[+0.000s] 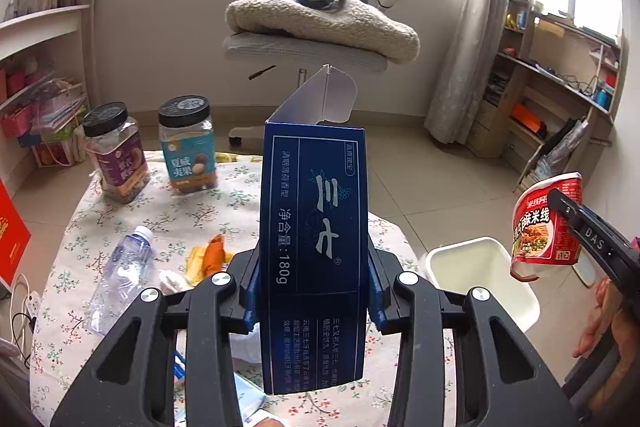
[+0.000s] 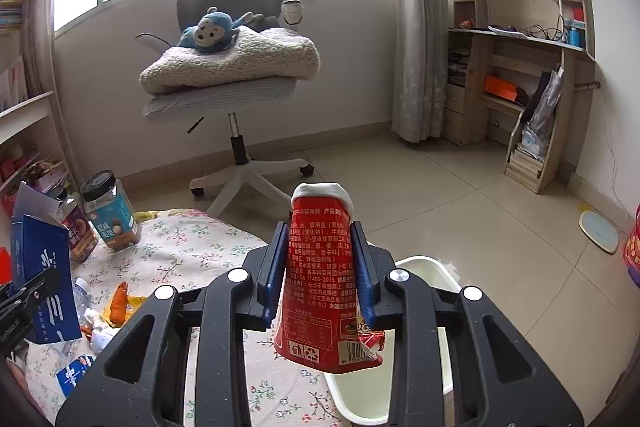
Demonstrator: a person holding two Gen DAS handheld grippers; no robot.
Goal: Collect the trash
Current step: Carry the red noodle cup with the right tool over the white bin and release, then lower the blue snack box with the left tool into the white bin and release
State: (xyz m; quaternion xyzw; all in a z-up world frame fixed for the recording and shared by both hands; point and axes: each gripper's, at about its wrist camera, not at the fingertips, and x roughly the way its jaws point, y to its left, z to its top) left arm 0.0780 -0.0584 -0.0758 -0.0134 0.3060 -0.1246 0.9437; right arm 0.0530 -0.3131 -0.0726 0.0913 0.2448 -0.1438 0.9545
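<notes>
My left gripper [image 1: 313,291] is shut on a tall blue toothpaste box [image 1: 314,227] with an open white top flap, held upright above the table. My right gripper [image 2: 320,275] is shut on a squashed red instant-noodle cup [image 2: 320,291], held upside down above the near edge of a white trash bin [image 2: 424,275]. The cup also shows in the left wrist view [image 1: 546,223], just right of the bin [image 1: 480,275]. The blue box shows at the left of the right wrist view [image 2: 44,275].
A floral-cloth table [image 1: 192,211] holds two black-lidded snack jars [image 1: 116,155] [image 1: 188,147], an empty plastic bottle [image 1: 124,275], an orange wrapper [image 1: 214,255] and crumpled paper. An office chair [image 1: 316,7] with a blanket and plush monkey stands beyond. Shelves line both sides.
</notes>
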